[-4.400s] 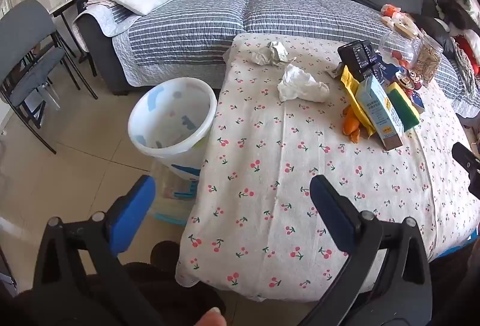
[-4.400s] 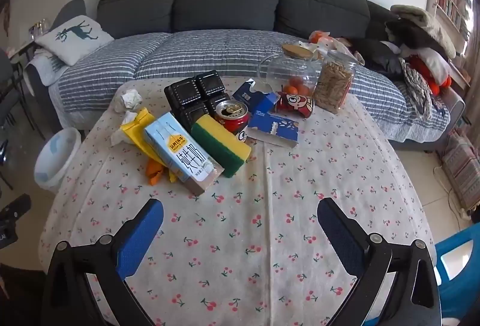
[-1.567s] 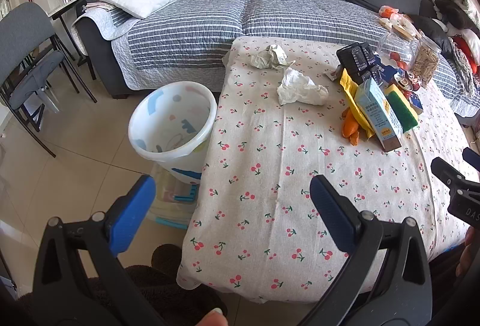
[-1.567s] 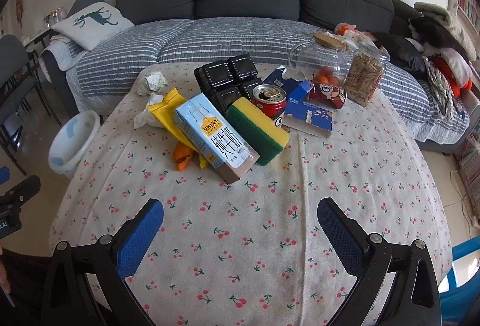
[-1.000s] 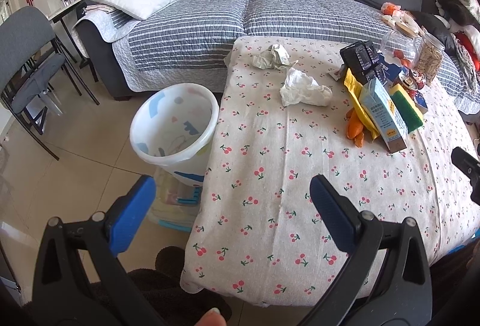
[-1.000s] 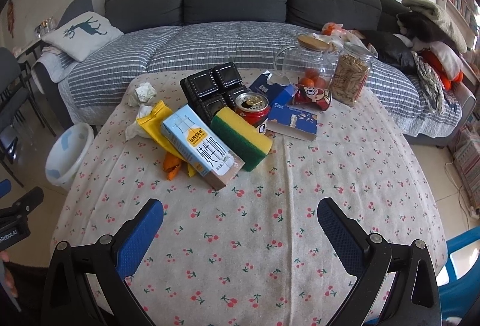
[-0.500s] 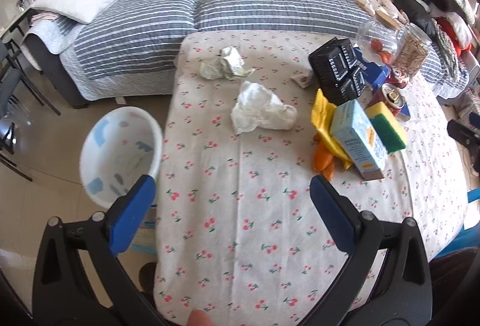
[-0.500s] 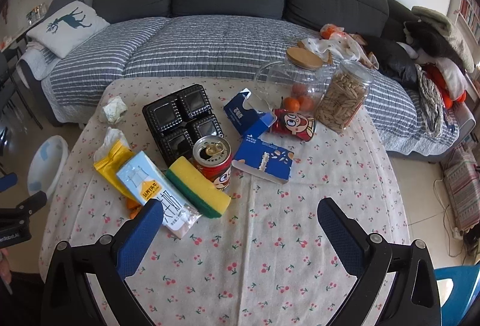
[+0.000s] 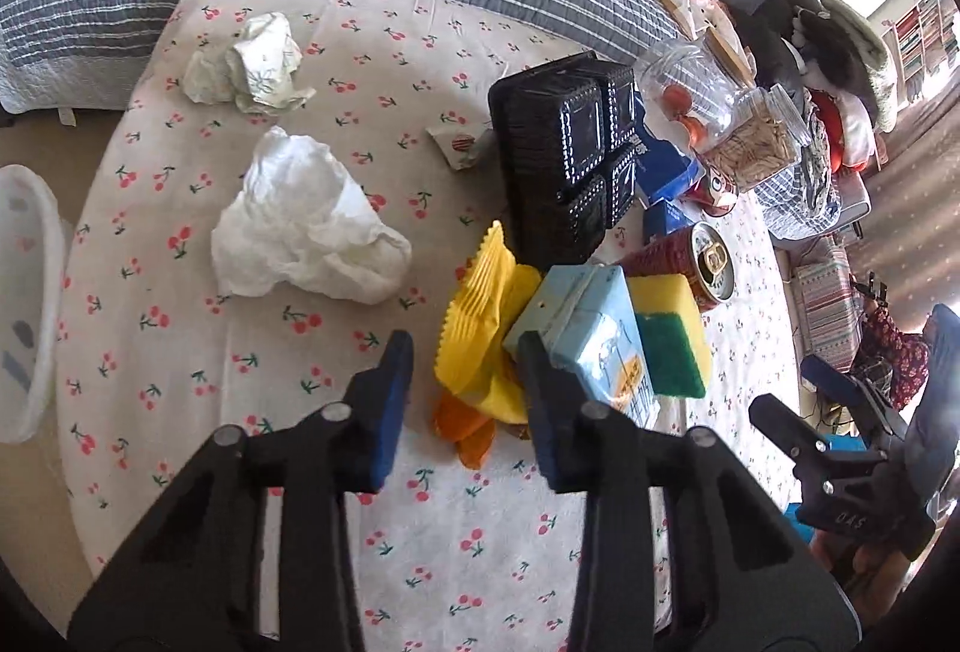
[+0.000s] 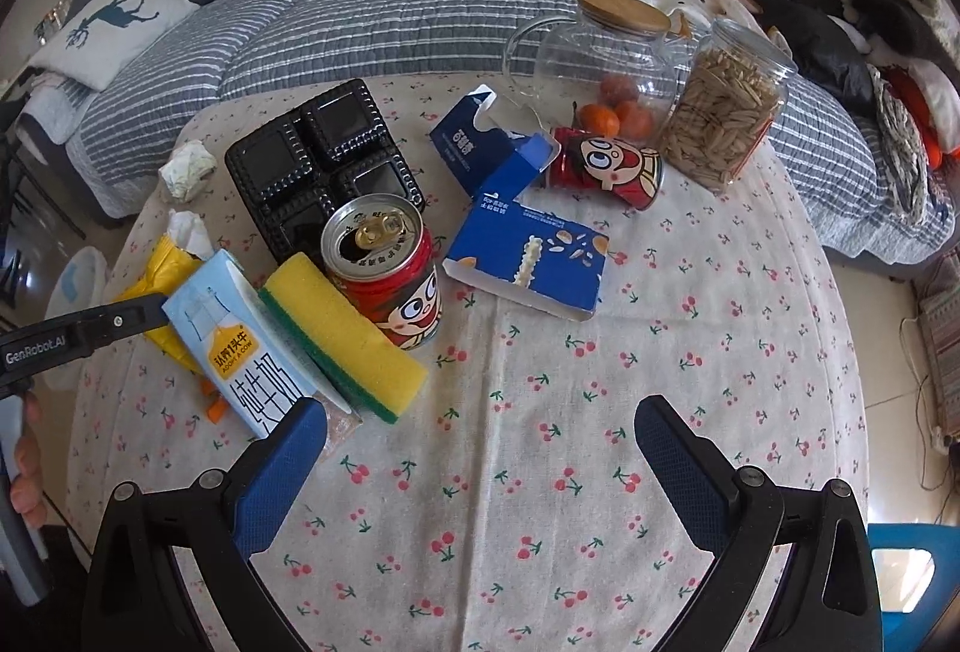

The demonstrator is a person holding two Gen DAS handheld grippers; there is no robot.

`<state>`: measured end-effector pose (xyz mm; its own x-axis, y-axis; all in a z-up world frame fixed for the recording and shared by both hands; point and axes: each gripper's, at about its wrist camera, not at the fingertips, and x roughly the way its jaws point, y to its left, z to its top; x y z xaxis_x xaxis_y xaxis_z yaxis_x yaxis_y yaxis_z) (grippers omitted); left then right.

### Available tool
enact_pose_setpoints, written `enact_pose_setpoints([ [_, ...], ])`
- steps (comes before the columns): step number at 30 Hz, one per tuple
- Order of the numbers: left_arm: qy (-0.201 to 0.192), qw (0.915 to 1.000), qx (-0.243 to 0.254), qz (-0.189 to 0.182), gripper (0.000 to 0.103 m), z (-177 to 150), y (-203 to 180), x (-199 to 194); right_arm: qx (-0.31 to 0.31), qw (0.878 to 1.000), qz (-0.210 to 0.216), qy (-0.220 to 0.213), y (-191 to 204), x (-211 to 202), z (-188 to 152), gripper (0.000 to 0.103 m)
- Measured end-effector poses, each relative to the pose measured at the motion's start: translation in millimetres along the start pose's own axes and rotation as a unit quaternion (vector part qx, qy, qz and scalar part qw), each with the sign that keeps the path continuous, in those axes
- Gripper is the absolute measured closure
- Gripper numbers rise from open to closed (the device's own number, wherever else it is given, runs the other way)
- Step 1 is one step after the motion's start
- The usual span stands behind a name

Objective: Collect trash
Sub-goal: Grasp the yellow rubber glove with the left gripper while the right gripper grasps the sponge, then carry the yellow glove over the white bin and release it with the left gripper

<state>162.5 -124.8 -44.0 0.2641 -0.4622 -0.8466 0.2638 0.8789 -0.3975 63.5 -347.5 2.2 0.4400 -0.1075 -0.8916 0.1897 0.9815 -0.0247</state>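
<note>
Blue-padded left claw narrowed and lowered since half a second ago, now straddling yellow wrapper beside milk carton; grasp judged imminent. Right claw wide, hovering empty over tablecloth. Bin off left table edge.

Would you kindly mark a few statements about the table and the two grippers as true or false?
1. The left gripper is around the yellow wrapper. True.
2. The upright red can is sealed. False: its tab is open.
3. The sponge lies between the milk carton and the can. True.
4. The right gripper holds the blue box. False: it is open and empty.
</note>
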Motion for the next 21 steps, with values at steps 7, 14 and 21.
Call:
enact_pose_setpoints([
  [7,-0.009,0.9999,0.013,0.000,0.096,4,-5,-6,-0.011,0.999,0.026,0.017,7,16,8,0.000],
  [14,-0.057,0.9974,0.042,0.011,0.097,1,-2,-45,-0.011,0.998,0.051,0.033,11,37,13,0.011],
  [21,-0.103,0.9937,0.030,0.034,0.097,-2,24,-80,-0.004,0.995,0.080,0.051,22,59,16,0.028],
])
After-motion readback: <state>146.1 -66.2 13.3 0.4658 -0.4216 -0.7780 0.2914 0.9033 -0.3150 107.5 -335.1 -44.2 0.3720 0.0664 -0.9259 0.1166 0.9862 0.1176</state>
